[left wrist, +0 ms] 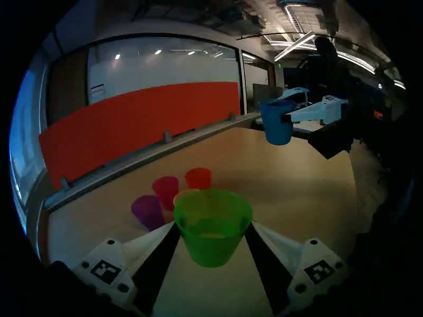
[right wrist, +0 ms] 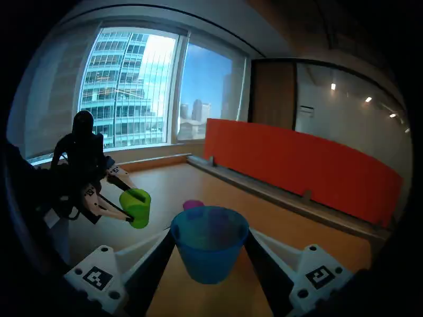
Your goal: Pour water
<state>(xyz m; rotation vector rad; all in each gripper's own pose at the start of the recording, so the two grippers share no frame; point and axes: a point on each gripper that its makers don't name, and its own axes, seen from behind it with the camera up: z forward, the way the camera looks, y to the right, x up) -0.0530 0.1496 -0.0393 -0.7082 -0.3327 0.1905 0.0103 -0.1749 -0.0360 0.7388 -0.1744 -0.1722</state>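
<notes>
Over a wide wooden counter (left wrist: 296,179), the left gripper (left wrist: 212,228) is clamped on an upright green cup (left wrist: 211,251) and the right gripper (right wrist: 210,238) on a blue cup (right wrist: 209,264). The two are well apart. Purple (left wrist: 148,210), pink (left wrist: 166,190) and red (left wrist: 199,177) cups cluster on the counter.

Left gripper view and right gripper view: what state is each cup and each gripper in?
Green translucent plastic cup: upright, gripped.
Blue plastic cup: upright, lifted.
Red plastic cup: upright on table.
Pink plastic cup: upright on table.
Purple plastic cup: upright on table.
Left gripper: shut on green cup.
Right gripper: shut on blue cup.
</notes>
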